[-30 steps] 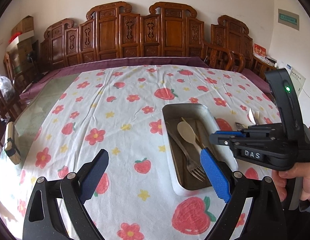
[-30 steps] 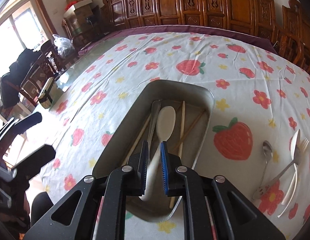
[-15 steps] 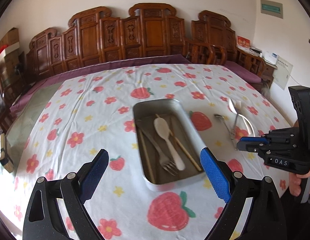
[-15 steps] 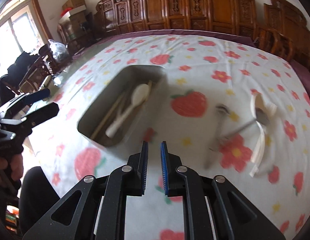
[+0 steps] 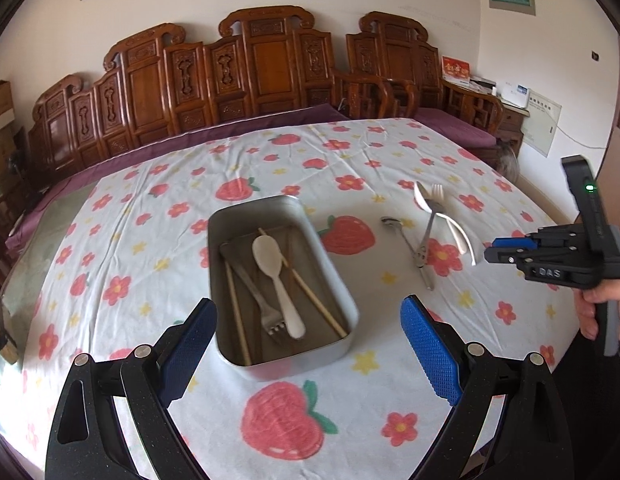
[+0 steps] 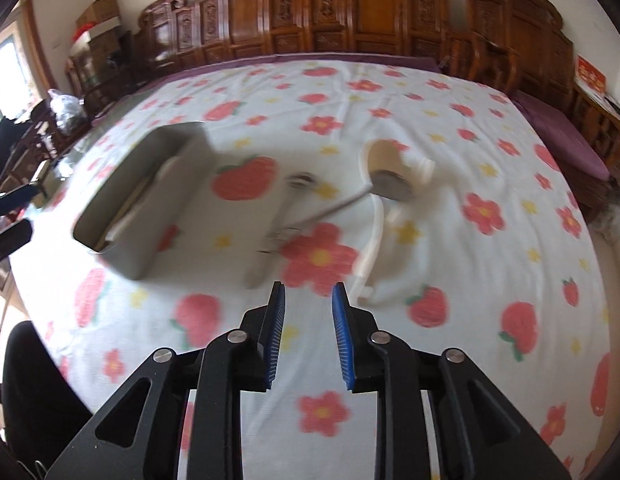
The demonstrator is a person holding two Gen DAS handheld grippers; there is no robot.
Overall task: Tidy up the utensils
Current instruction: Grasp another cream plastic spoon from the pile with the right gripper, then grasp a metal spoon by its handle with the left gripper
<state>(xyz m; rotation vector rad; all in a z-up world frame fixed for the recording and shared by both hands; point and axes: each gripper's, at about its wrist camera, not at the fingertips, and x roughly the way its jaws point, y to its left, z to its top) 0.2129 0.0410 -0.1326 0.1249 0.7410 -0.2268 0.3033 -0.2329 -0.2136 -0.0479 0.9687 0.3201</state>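
A: Where are the utensils?

B: Some lie in the metal tray (image 5: 341, 280), straight ahead of the left tongs (image 5: 308, 350) and between their two blue pads: a white spoon (image 5: 276, 280), a metal fork (image 5: 254, 292) beside it, and chopsticks (image 5: 313, 300) along each side. The rest lie loose on the bench (image 5: 122, 248), ahead of the right tongs (image 6: 308, 336): a metal spoon (image 5: 407, 246), a second fork (image 5: 429, 220) crossing it, and white plastic cutlery (image 5: 459, 236) just beyond.

A: And the tongs themselves?

B: The left ones are spread wide with nothing between the pads, held low over the near edge of the bench and aimed at the tray. The right ones are parted a little and hold nothing; they hang above the flowered cloth (image 6: 469, 128), just short of the loose pieces, which are blurred in that view.

A: The hand?

B: The right hand (image 5: 601, 308) wraps the handle from below, at the far right of the left tongs' view, and keeps the tongs level, pointing across the bench toward the loose cutlery.
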